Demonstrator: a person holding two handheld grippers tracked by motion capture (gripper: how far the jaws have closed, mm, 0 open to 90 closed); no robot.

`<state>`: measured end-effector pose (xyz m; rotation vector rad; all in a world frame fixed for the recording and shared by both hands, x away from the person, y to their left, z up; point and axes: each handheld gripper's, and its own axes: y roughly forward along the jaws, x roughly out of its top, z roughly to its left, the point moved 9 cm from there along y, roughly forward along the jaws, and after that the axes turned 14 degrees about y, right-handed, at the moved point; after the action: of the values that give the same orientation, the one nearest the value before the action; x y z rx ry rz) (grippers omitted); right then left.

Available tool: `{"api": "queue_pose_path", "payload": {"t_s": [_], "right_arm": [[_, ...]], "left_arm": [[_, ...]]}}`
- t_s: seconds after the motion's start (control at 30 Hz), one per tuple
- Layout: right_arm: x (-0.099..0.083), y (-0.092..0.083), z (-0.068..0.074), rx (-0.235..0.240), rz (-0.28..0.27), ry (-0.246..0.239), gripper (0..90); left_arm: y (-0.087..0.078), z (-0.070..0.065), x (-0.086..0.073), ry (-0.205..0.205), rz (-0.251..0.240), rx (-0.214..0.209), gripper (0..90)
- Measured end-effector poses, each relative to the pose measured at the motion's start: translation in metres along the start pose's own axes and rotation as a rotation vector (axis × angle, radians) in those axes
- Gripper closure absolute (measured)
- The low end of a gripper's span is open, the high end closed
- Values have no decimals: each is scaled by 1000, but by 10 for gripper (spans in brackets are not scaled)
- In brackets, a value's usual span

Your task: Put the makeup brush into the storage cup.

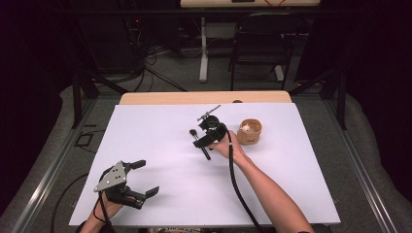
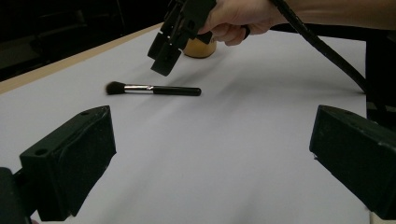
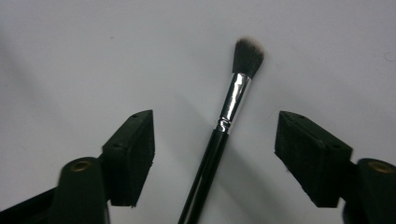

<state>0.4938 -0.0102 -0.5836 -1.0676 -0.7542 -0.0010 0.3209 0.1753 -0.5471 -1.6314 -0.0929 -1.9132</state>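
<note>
one makeup brush (image 2: 153, 89), one wooden cup (image 1: 249, 132)

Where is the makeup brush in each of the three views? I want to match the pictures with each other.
High view: the makeup brush lies near the table's middle, partly under the right gripper, left of the wooden cup.
Left gripper view: it lies at upper left of centre, bristles pointing left, below the right gripper.
Right gripper view: it lies at centre between the open jaws, bristles up.
Shared landmark: the white table cover.

Right claw (image 2: 164, 56) above black brush (image 2: 154, 89) on white table (image 2: 224, 154), wooden cup (image 2: 200, 48) behind.
</note>
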Motion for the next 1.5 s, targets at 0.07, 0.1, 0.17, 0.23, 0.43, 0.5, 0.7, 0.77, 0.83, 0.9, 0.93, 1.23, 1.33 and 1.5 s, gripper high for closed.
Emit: {"api": "queue_pose_path", "payload": {"t_s": [0.07, 0.1, 0.17, 0.23, 0.43, 0.5, 0.7, 0.77, 0.83, 0.9, 0.93, 1.23, 1.33, 1.5], "right_arm": [[0, 2, -1, -7, 11, 15, 350], [1, 2, -1, -15, 11, 23, 377], [0, 4, -1, -24, 23, 38, 433], [1, 6, -2, -29, 20, 35, 486], [0, 14, -5, -57, 39, 62, 578], [-1, 17, -6, -66, 55, 74, 602], [-4, 25, -7, -83, 87, 80, 670], [-5, 27, -6, -90, 89, 87, 690], [-5, 28, -6, -97, 89, 90, 709], [-5, 29, -6, -98, 92, 96, 730], [-6, 30, -6, -104, 96, 92, 733], [-8, 35, -6, -137, 111, 119, 773], [-8, 35, -7, -149, 118, 111, 775], [-8, 36, -7, -165, 119, 88, 781]], "left_arm": [[0, 0, -1, 3, 10, 5, 3], [0, 0, 0, 3, 10, 5, 3], [0, 0, 0, 4, 9, 4, 3], [-1, 0, 0, 5, 9, 4, 3], [-1, 0, -1, 6, 10, 3, 3], [-1, 0, -1, 6, 10, 3, 3], [-1, -1, 0, 2, 4, -6, 3], [-1, 0, 0, 6, 5, -6, 3], [-1, -1, 0, 3, 6, -4, 3], [-1, -1, 0, 2, 7, -4, 3], [-1, -1, -1, 5, 7, -7, 3], [-1, -1, -1, 9, 13, -1, 4], [-1, -1, -1, 7, 13, -1, 4], [-1, -1, -1, 8, 13, -6, 4]]}}
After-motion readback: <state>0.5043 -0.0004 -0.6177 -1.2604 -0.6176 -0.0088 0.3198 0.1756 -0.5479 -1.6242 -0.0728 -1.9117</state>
